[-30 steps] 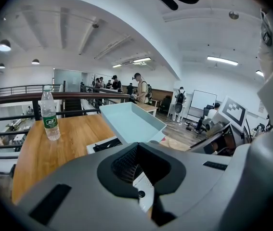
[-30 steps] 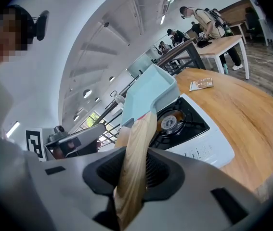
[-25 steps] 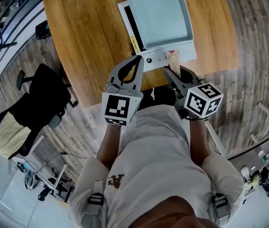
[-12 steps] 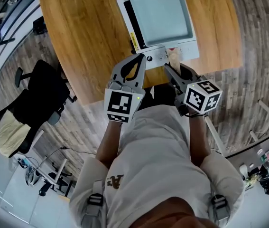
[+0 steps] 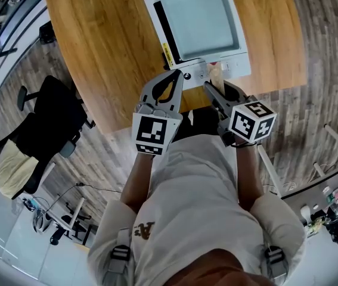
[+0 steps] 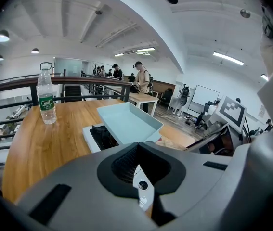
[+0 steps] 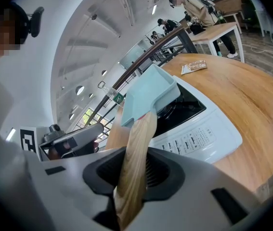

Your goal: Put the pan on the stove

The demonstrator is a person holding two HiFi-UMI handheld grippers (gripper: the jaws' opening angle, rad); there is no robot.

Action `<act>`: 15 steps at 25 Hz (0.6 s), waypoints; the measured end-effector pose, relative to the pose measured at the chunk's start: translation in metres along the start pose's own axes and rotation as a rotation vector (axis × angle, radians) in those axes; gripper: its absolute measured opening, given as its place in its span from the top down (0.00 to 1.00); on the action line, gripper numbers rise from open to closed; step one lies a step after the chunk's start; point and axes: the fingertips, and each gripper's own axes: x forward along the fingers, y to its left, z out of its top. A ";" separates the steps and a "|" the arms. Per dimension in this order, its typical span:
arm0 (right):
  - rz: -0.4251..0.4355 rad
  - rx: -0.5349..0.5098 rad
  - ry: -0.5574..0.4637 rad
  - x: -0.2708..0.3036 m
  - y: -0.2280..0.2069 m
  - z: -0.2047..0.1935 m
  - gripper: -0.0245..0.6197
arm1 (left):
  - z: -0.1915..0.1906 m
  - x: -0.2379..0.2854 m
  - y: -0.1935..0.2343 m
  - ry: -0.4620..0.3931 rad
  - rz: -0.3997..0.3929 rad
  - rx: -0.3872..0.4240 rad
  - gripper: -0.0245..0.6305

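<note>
At upper centre the pan (image 5: 201, 19) is held over the stove (image 5: 235, 61), handle (image 5: 217, 73) pointing down-frame, clamped by the right gripper (image 5: 215, 89); the left gripper (image 5: 176, 79) is closed, empty.

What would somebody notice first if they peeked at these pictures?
Probably the light blue square pan, over the white stove at the near edge of the wooden table. Next comes the right claw, clamped on the pan's wooden handle. A water bottle stands alone further along the table.
</note>
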 end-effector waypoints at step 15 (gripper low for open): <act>0.010 0.032 0.031 0.013 -0.010 0.000 0.80 | -0.005 0.010 -0.003 0.026 -0.007 -0.023 0.93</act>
